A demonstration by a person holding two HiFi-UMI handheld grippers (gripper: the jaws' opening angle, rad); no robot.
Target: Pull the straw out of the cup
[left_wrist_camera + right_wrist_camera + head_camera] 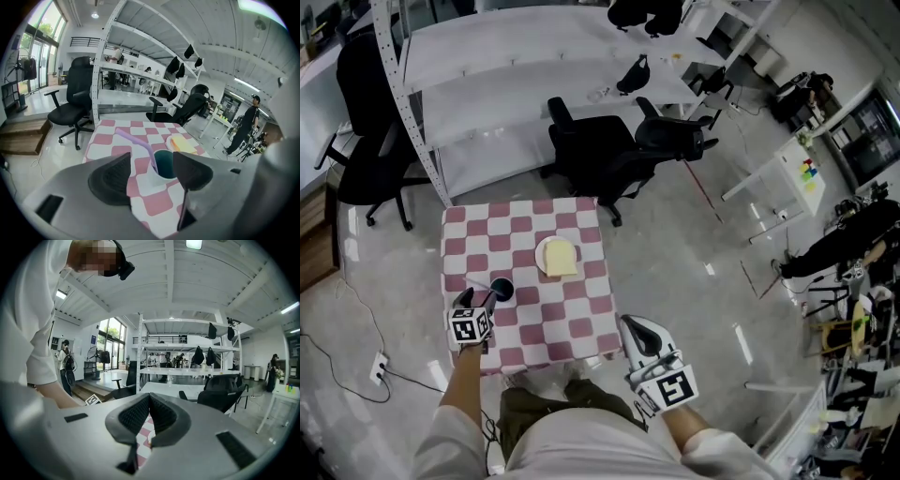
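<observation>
left tongs (pixel 151 161) gaped wide just short of the cup (pixel 164 169) and straw (pixel 138 144), lower left of the bench (pixel 581 319); right tongs (pixel 149 401) were pressed together, empty, lower right.

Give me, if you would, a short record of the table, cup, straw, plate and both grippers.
Table: pink-and-white checked cloth
Cup: upright, on the table's near left part
Straw: purple, in the cup, bent top leaning left
Left gripper: open, cup just ahead of its jaws, nothing gripped
Right gripper: shut, empty, off the table's near right corner
Plate: mid-table, holds a yellow square item
</observation>
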